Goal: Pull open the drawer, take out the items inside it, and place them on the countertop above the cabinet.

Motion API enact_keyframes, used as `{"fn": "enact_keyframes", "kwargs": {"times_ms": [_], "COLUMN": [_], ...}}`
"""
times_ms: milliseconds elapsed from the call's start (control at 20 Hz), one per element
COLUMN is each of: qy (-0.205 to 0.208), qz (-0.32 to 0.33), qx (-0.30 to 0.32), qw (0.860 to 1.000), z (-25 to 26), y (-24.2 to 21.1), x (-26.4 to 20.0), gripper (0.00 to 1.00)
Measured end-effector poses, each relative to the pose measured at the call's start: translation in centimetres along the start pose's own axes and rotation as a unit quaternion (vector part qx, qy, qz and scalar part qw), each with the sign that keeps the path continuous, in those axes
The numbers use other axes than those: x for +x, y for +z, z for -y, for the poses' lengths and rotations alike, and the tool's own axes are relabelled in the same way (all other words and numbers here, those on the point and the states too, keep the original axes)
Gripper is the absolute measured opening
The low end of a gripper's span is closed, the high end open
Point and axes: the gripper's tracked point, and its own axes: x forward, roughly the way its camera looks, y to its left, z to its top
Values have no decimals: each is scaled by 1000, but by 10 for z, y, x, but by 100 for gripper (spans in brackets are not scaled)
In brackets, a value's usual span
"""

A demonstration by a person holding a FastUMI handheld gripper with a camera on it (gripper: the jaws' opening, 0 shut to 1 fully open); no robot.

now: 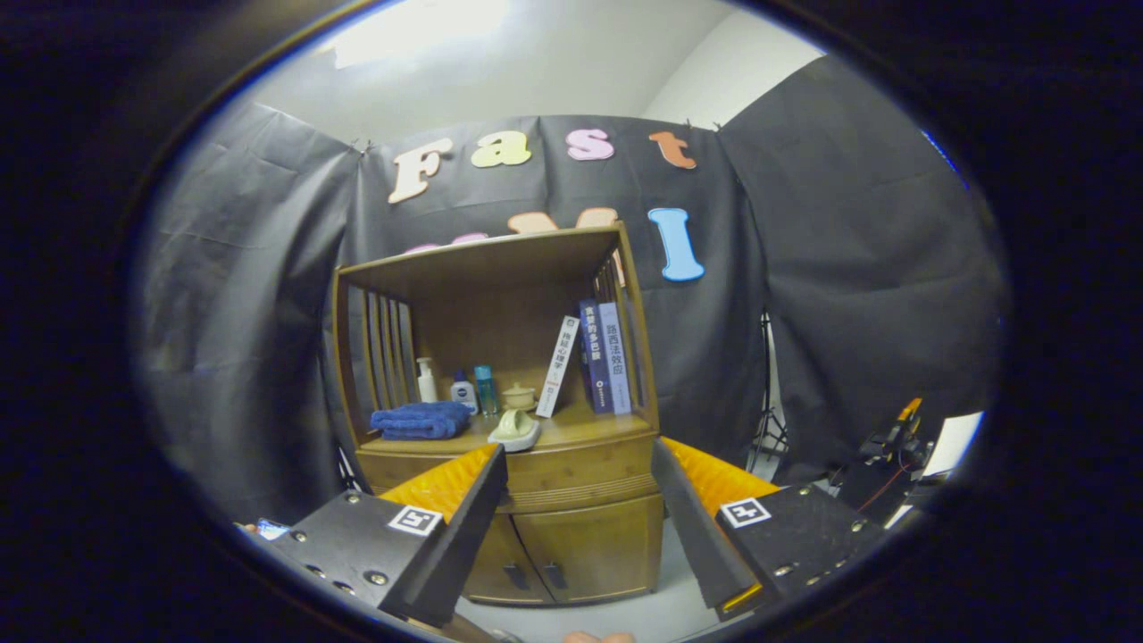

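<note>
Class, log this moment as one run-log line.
phase: approach | gripper: open, short of cabinet | drawer: closed | countertop: towel, bottles, books

Gripper (pixel 579 473) spread wide, open air ahead to closed drawer (pixel 571 469)

So we've got a wooden cabinet (pixel 571 500) whose countertop (pixel 598 430) carries a folded blue towel (pixel 421 420) at the left edge, three small bottles (pixel 455 386) behind it, a soap dish (pixel 515 430) up front, and books (pixel 591 357) leaning at the right.
</note>
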Motion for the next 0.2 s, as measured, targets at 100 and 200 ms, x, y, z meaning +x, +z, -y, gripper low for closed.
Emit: {"fn": "enact_keyframes", "kwargs": {"times_ms": [100, 200], "qy": [-5, -4], "qz": [3, -1], "qx": [-9, -14], "qw": [1000, 1000], "z": [7, 8], "y": [3, 2], "x": [-7, -12], "gripper": [97, 97]}}
